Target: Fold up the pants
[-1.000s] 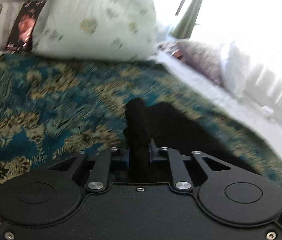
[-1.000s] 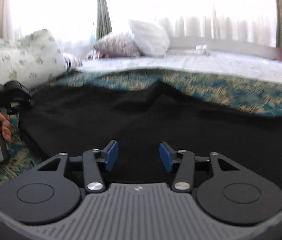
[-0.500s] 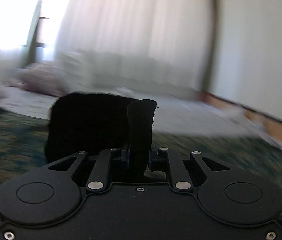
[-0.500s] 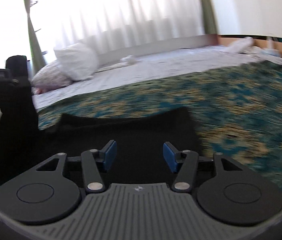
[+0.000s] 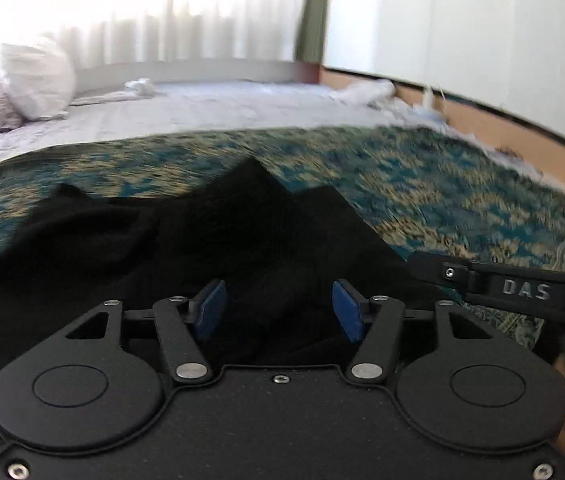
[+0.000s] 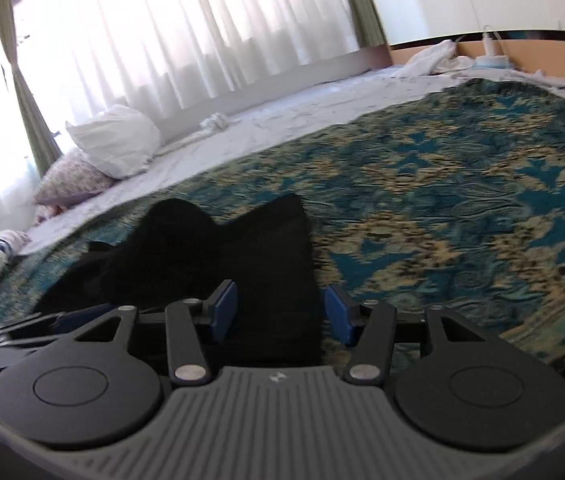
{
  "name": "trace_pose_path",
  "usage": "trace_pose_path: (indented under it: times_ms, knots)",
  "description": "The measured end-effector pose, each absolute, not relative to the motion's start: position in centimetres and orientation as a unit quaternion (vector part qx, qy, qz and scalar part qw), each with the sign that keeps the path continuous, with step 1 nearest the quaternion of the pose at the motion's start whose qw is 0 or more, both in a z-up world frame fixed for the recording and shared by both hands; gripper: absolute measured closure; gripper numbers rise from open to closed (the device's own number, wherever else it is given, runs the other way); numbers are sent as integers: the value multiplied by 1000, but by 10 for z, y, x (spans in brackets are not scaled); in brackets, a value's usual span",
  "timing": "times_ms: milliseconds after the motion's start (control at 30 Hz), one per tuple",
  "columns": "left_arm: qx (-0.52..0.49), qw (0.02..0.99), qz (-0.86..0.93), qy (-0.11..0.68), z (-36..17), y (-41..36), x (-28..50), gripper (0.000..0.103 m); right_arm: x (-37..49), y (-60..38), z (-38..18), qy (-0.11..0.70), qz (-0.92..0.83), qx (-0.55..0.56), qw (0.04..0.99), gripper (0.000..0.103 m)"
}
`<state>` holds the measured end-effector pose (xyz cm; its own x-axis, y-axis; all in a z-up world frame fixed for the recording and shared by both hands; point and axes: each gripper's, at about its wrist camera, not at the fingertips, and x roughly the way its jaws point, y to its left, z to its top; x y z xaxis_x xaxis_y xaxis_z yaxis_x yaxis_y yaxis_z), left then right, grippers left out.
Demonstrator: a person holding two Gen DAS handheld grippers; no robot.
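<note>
The black pants [image 5: 210, 240] lie bunched in a folded heap on the teal and gold patterned bedspread [image 5: 442, 184]. My left gripper [image 5: 278, 308] is open just above the near part of the heap, with nothing between its blue pads. My right gripper [image 6: 280, 312] is open too, over the right edge of the pants [image 6: 218, 256]. The right gripper's black body [image 5: 522, 292] shows at the right of the left wrist view, close beside the left one.
A white pillow [image 6: 114, 144] and a patterned pillow [image 6: 70, 180] lie at the far left by the curtained window [image 6: 162, 20]. A white sheet [image 5: 202, 108] covers the far bed. A wooden bed frame [image 5: 502, 128] and crumpled white cloth [image 5: 366, 92] are at right.
My left gripper was shut on a fold of the pants and carried it across; now it has opened and the fabric lies on the heap. Both views swung right.
</note>
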<state>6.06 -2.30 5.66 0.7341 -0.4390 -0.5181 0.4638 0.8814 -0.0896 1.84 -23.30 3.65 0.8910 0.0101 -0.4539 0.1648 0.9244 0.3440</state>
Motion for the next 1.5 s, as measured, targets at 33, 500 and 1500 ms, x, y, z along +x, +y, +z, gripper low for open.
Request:
trace_pose_path:
  times_ms: [33, 500, 1500]
  knots:
    - [13, 934, -233, 269, 62, -13, 58, 45, 18, -228, 37, 224, -26, 193, 955, 41]
    - [-33, 962, -12, 269, 56, 91, 78, 60, 94, -147, 15, 285, -39, 112, 951, 5]
    - [26, 957, -47, 285, 29, 59, 68, 60, 44, -172, 19, 237, -114, 44, 964, 65]
